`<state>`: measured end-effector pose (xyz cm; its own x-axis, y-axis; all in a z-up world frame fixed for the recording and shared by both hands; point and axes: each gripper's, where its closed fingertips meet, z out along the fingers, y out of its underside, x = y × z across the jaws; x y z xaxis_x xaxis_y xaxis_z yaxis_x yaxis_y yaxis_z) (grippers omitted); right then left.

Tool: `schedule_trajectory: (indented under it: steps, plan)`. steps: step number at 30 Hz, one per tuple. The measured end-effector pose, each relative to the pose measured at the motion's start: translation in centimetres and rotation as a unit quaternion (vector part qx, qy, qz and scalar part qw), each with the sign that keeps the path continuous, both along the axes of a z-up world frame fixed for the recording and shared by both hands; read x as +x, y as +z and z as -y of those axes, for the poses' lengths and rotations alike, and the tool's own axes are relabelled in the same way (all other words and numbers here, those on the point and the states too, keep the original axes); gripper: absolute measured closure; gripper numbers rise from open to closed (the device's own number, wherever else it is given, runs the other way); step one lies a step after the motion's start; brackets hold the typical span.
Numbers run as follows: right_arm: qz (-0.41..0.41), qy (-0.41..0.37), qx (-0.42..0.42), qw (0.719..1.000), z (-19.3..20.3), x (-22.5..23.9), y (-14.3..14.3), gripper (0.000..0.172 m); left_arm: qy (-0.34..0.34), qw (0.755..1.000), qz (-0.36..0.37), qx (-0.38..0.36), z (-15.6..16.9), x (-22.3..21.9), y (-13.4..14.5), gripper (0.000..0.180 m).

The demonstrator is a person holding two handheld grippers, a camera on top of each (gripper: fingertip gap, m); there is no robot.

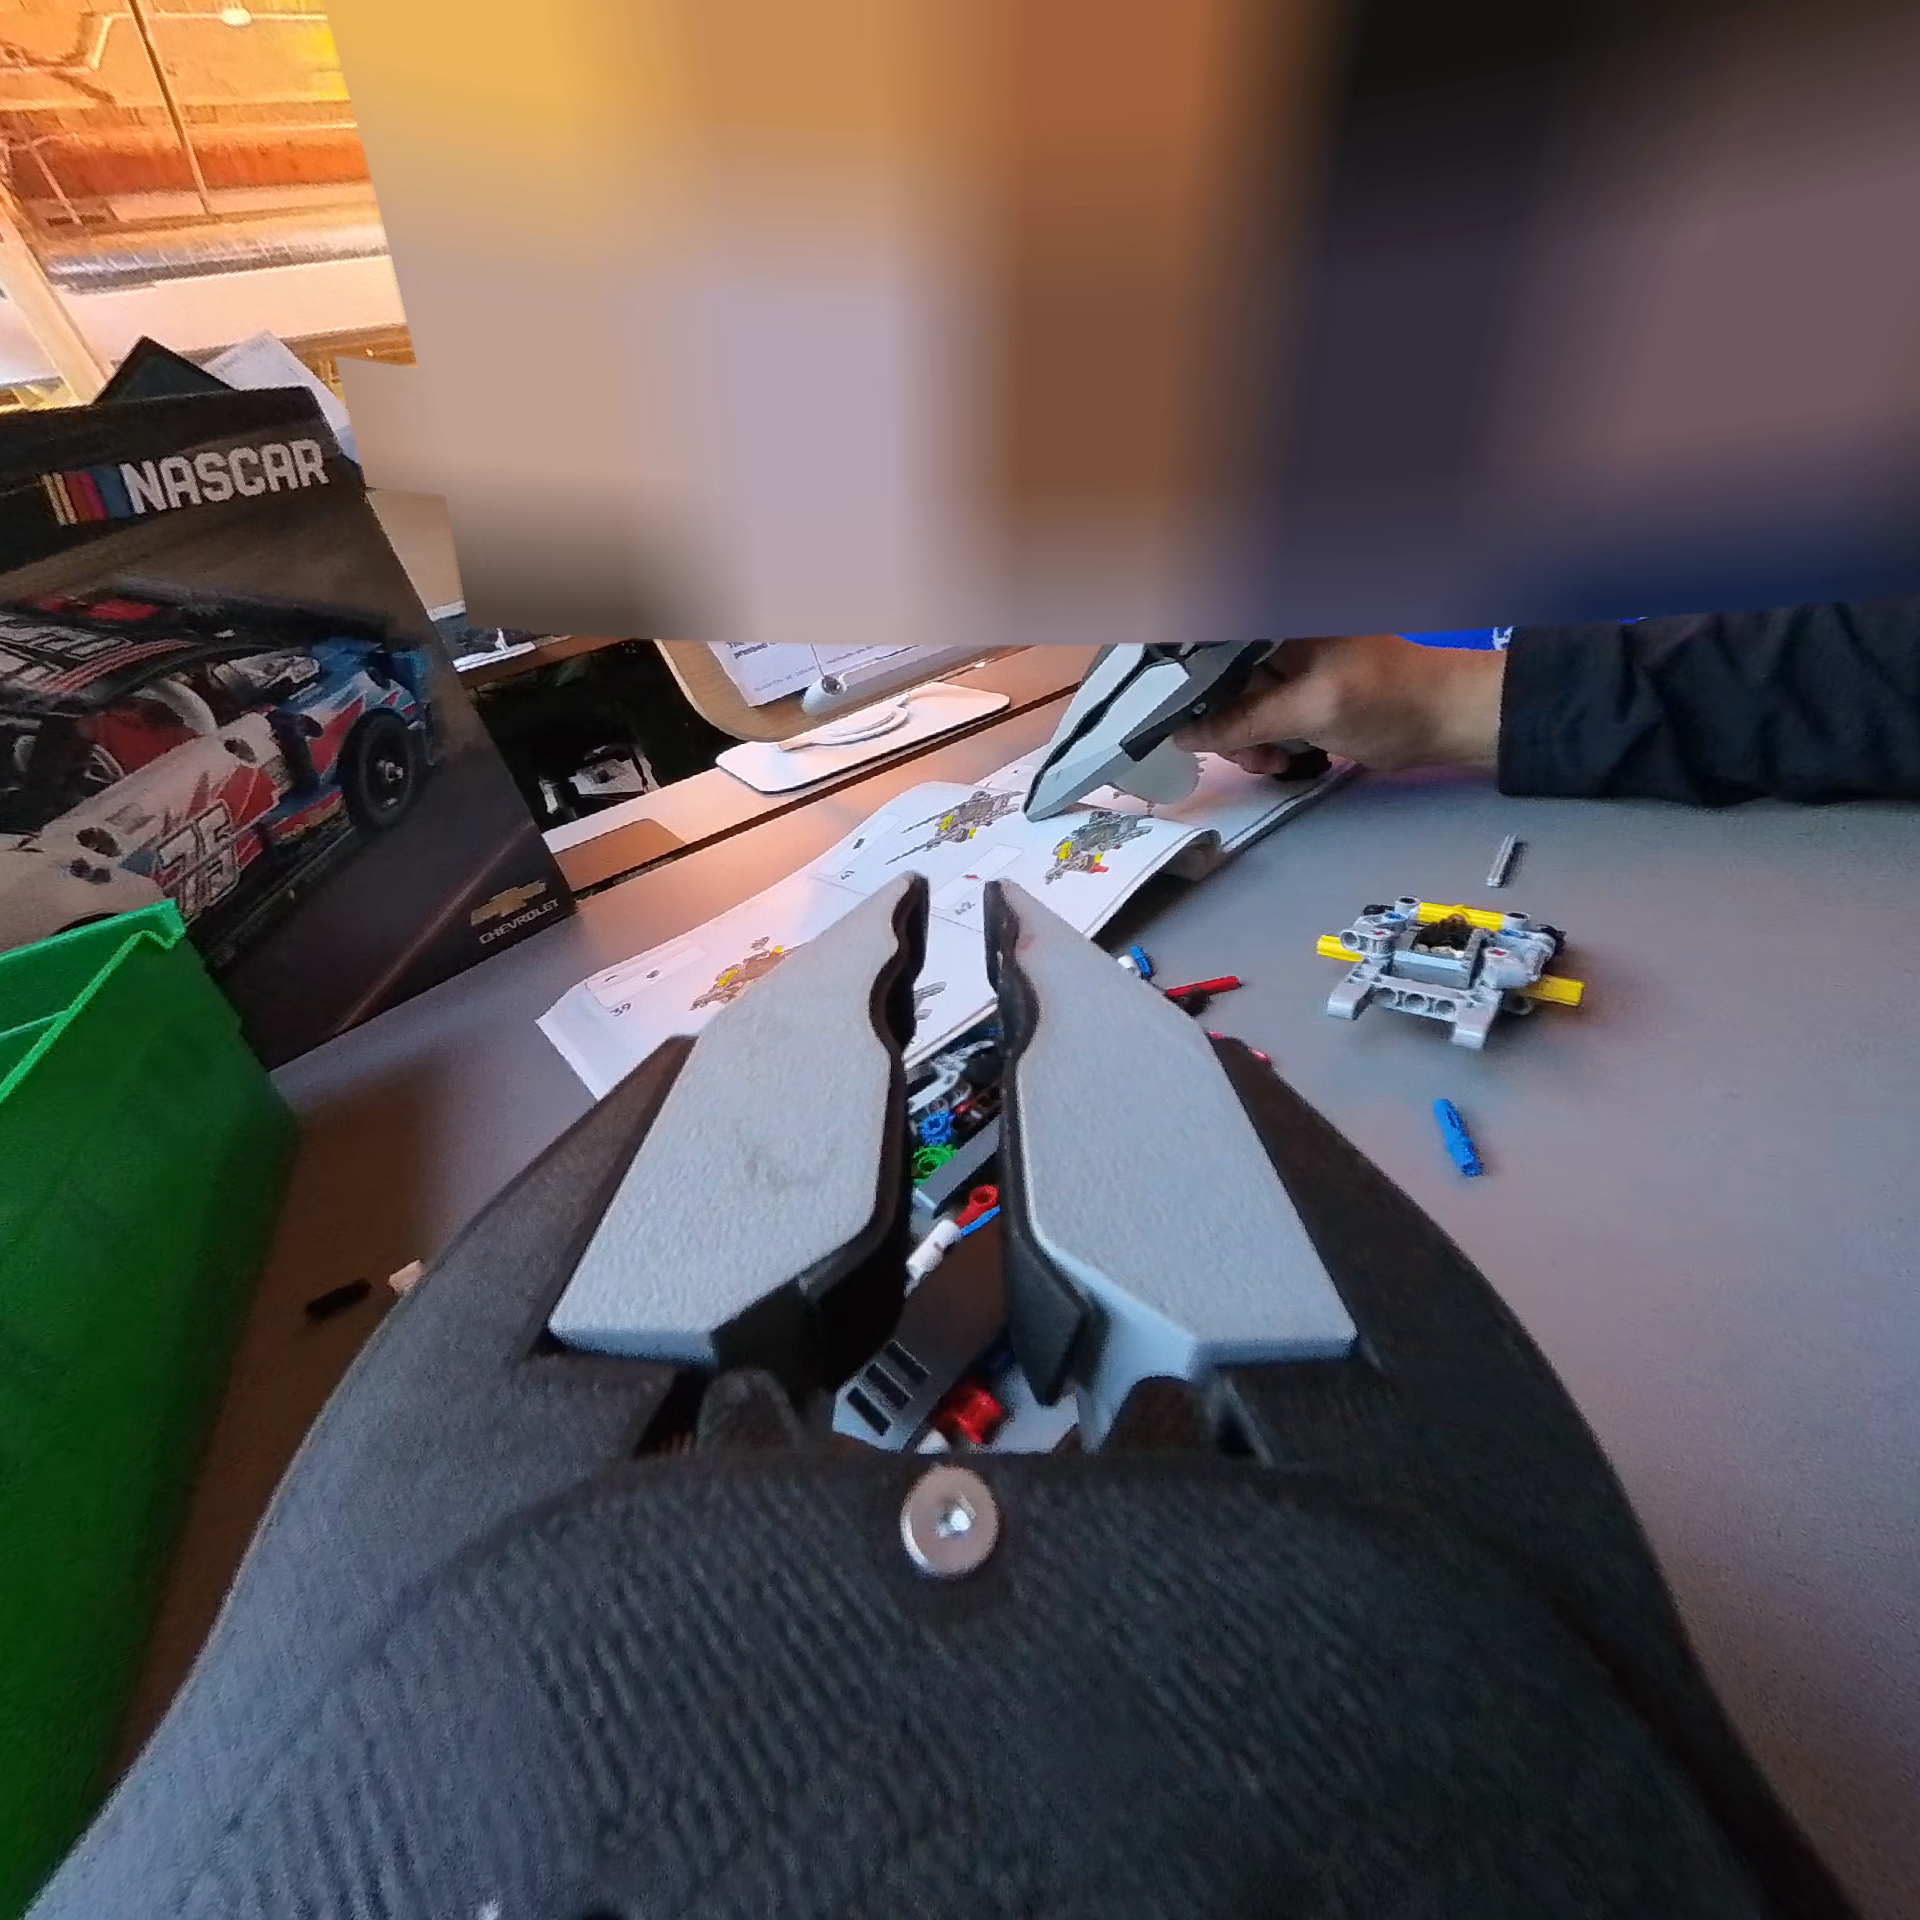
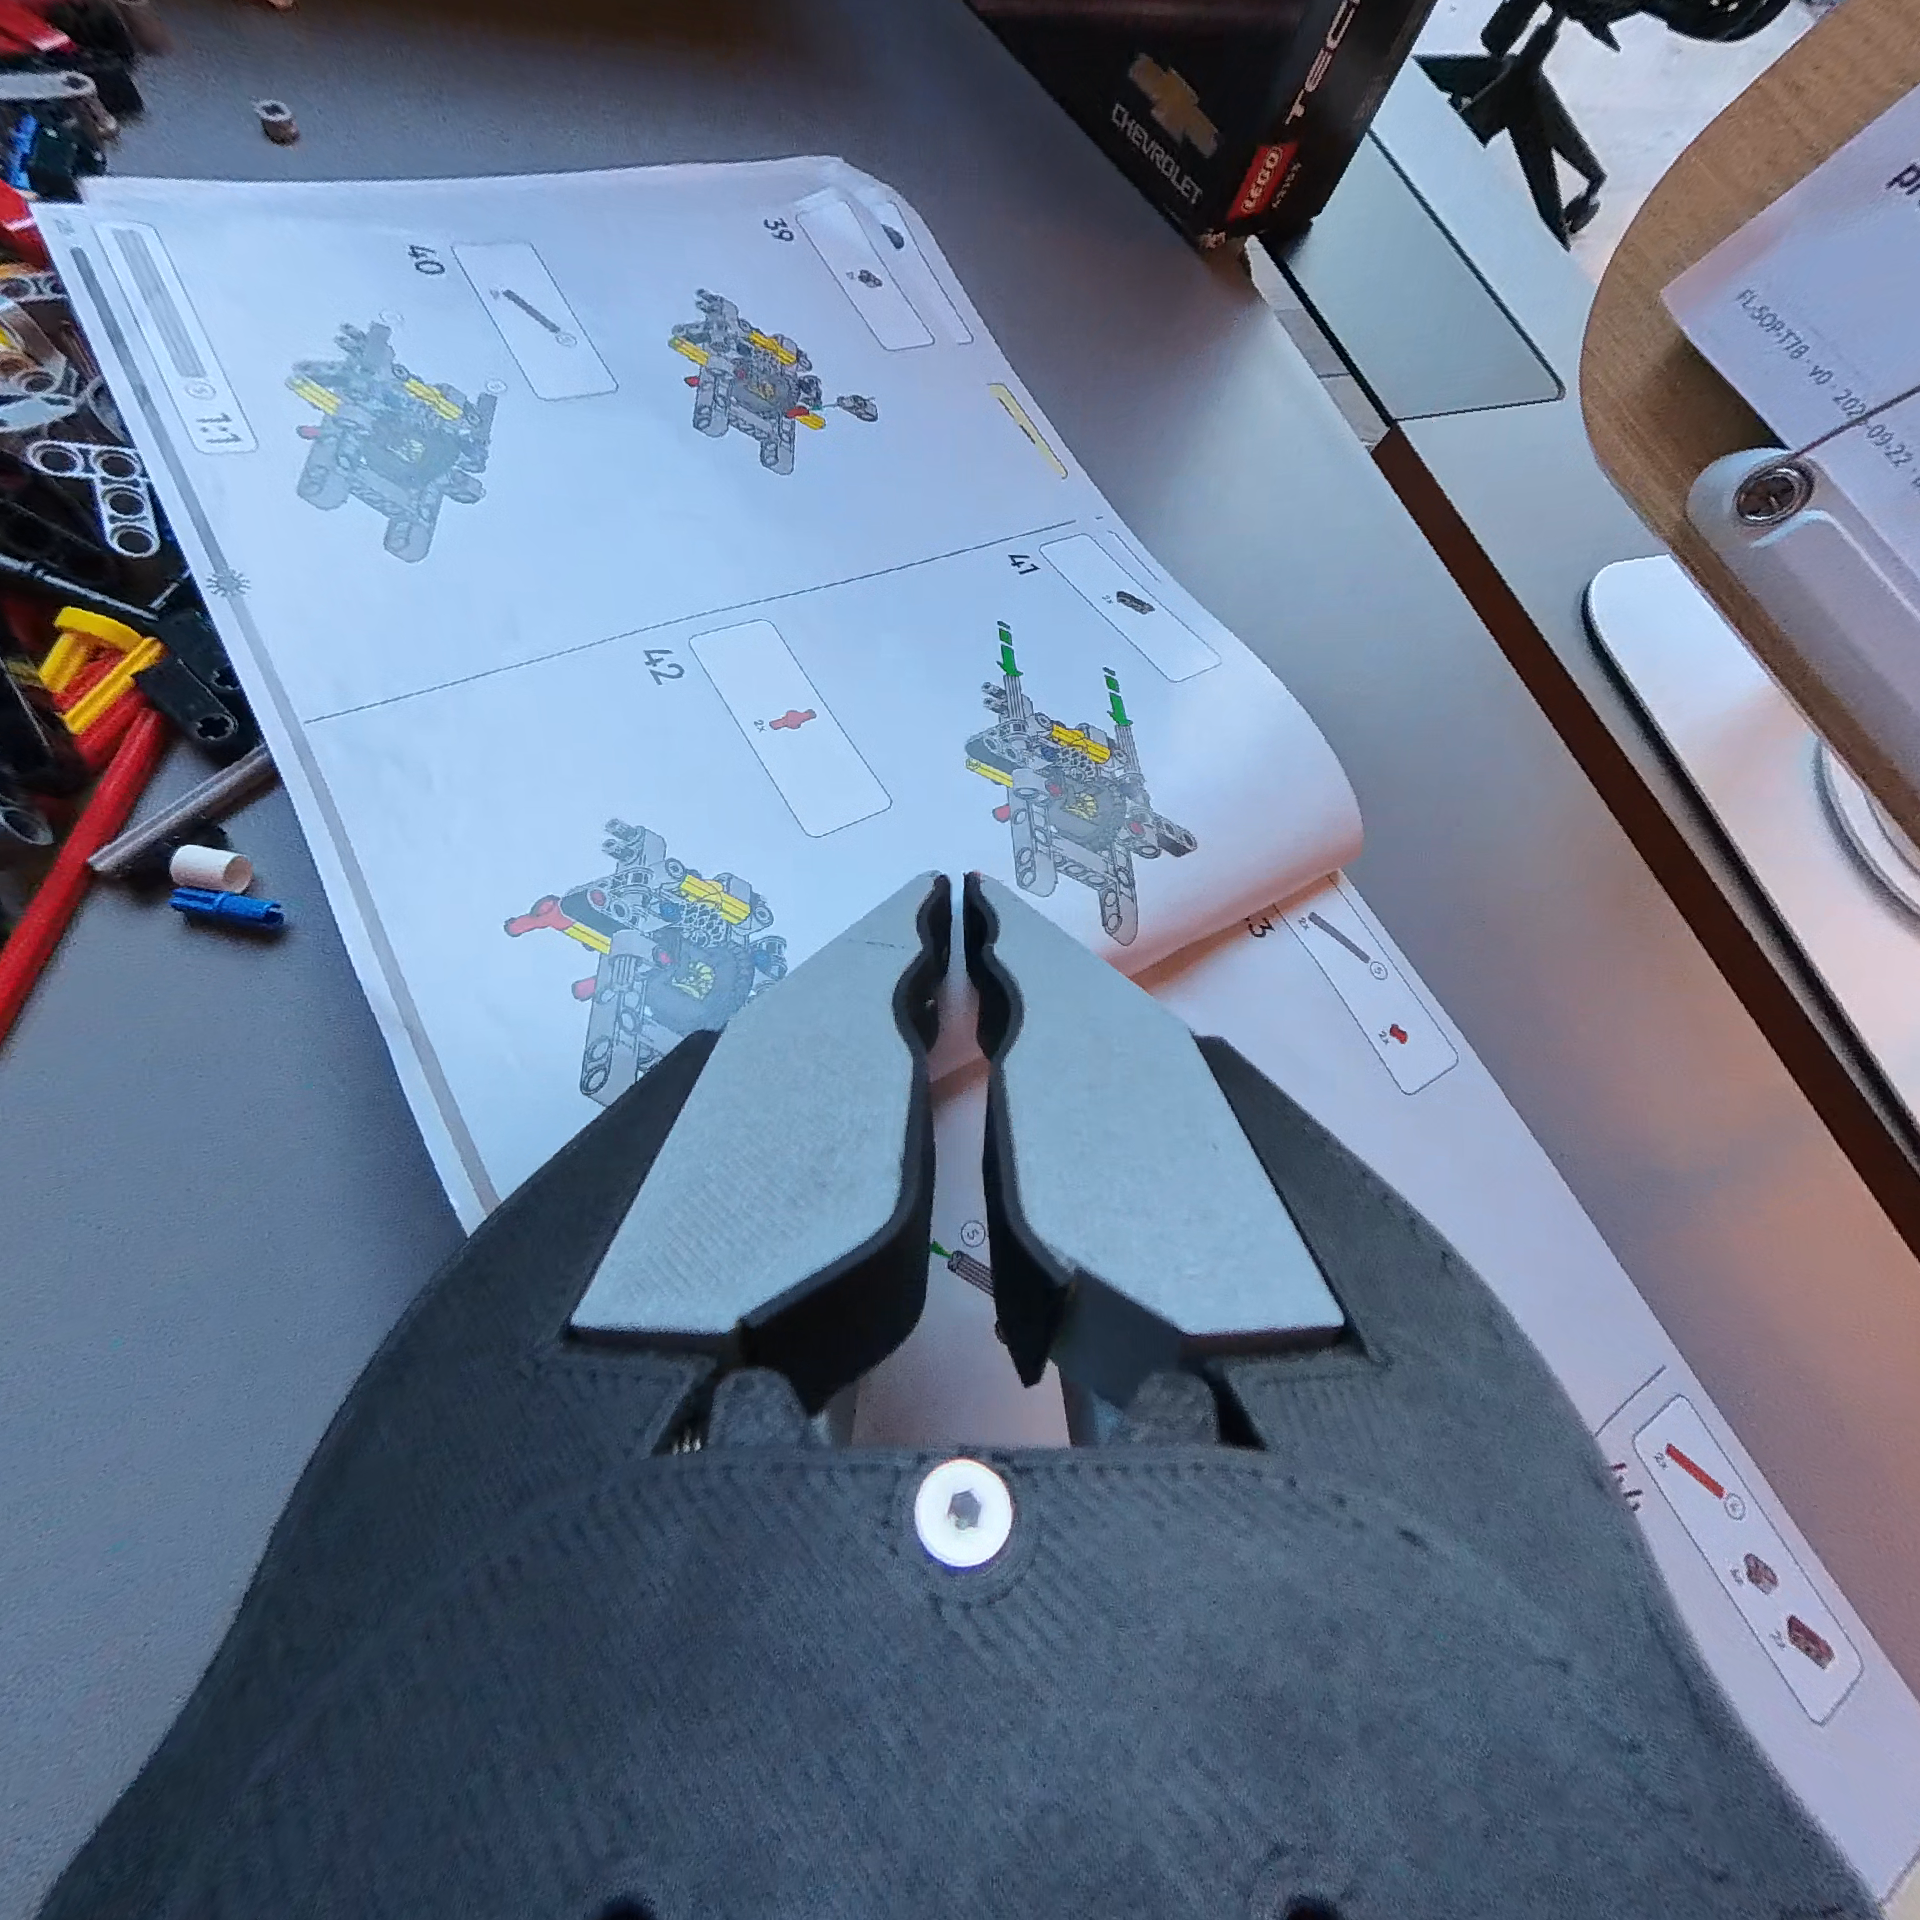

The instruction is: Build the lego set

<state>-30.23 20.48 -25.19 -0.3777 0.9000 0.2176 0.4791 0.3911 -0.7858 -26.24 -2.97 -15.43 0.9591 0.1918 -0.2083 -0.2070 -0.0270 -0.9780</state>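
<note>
My left gripper (image 1: 953, 894) hovers over a pile of small loose parts (image 1: 951, 1122) at the near edge of the open instruction booklet (image 1: 1132, 862). Its jaws stand slightly apart and nothing shows between the tips. The part-built grey and yellow assembly (image 1: 1449, 961) sits alone on the grey table to the right. My right gripper (image 2: 956, 883) is shut, with its tips over the booklet's curled page (image 2: 623, 582). In the left wrist view the right gripper (image 1: 1044, 805) points down at the page, held by a person's hand (image 1: 1351, 707).
A blue pin (image 1: 1458, 1138), a grey axle (image 1: 1504, 860) and a red axle (image 1: 1205, 985) lie near the assembly. The set's box (image 1: 260, 727) and a green bin (image 1: 104, 1143) stand at the left. More loose parts (image 2: 83, 520) lie left of the booklet. A monitor stand (image 2: 1714, 727) is at the right.
</note>
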Motion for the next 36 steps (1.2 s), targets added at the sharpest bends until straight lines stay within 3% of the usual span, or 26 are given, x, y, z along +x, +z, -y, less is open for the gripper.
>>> schedule_trajectory:
  steps: [36]
  plan:
    - [-0.005,0.007,0.017,1.0,0.13,0.13,-0.1,0.172,0.017,1.0,-0.009,-0.003,0.15,-0.61,-0.07,0.174]
